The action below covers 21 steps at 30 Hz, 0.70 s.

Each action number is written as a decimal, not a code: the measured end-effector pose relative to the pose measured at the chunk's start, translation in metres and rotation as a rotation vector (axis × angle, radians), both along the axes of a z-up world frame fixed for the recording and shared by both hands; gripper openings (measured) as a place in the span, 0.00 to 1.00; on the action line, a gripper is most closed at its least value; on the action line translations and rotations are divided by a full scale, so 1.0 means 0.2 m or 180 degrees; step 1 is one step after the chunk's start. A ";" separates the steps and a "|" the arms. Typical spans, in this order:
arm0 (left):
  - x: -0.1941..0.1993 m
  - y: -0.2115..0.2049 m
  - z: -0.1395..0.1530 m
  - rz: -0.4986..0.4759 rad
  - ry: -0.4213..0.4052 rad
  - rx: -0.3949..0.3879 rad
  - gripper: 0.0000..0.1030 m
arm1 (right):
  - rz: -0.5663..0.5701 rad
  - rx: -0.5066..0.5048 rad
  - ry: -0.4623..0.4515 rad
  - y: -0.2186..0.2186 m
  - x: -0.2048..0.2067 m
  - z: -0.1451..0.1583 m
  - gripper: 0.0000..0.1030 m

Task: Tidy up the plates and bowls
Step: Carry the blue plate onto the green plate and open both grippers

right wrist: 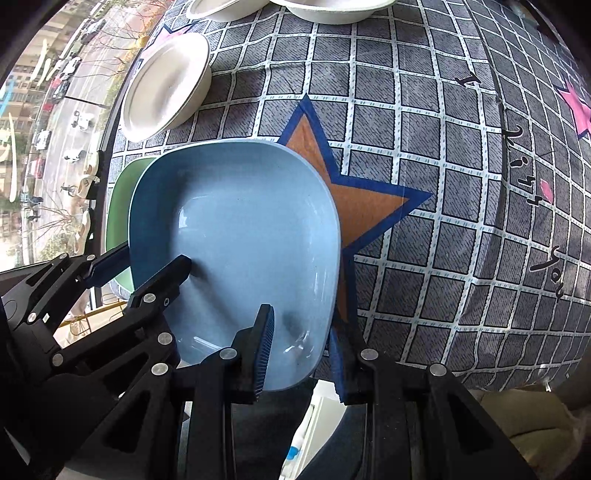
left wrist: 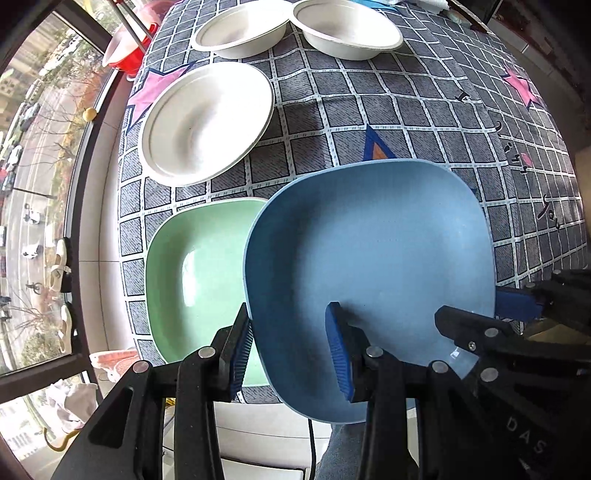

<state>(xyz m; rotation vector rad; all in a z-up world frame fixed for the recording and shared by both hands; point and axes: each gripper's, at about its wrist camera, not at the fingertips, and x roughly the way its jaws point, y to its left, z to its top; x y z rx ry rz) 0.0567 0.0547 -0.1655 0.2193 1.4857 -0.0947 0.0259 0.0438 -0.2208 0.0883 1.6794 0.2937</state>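
A blue square plate (left wrist: 369, 266) is held tilted above the near table edge, overlapping a green square plate (left wrist: 192, 273) that lies on the checked cloth. My left gripper (left wrist: 291, 347) straddles the blue plate's near-left rim, one finger inside and one outside. My right gripper (right wrist: 301, 354) straddles its near-right rim (right wrist: 321, 332) the same way. The blue plate (right wrist: 240, 251) fills the right wrist view, with the green plate (right wrist: 118, 206) showing behind its left side. Three white round bowls (left wrist: 210, 122) (left wrist: 242, 29) (left wrist: 347, 27) sit further back.
The table wears a grey checked cloth (left wrist: 424, 110) with star patterns (right wrist: 365, 206). A red bucket (left wrist: 125, 51) stands off the far left corner. A window and floor lie left of the table; white objects lie below the near edge.
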 end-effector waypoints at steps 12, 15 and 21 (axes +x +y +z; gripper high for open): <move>0.07 0.40 -0.09 0.0308 -0.0008 0.0201 0.41 | 0.0278 0.0208 0.0166 0.46 0.00 -0.11 0.30; 0.05 0.43 -0.10 0.0378 0.0005 0.0210 0.41 | 0.0249 0.0264 0.0241 0.51 0.01 -0.17 0.30; 0.04 0.49 -0.14 0.0484 0.0017 0.0222 0.50 | 0.0188 0.0260 0.0296 0.57 0.06 -0.25 0.30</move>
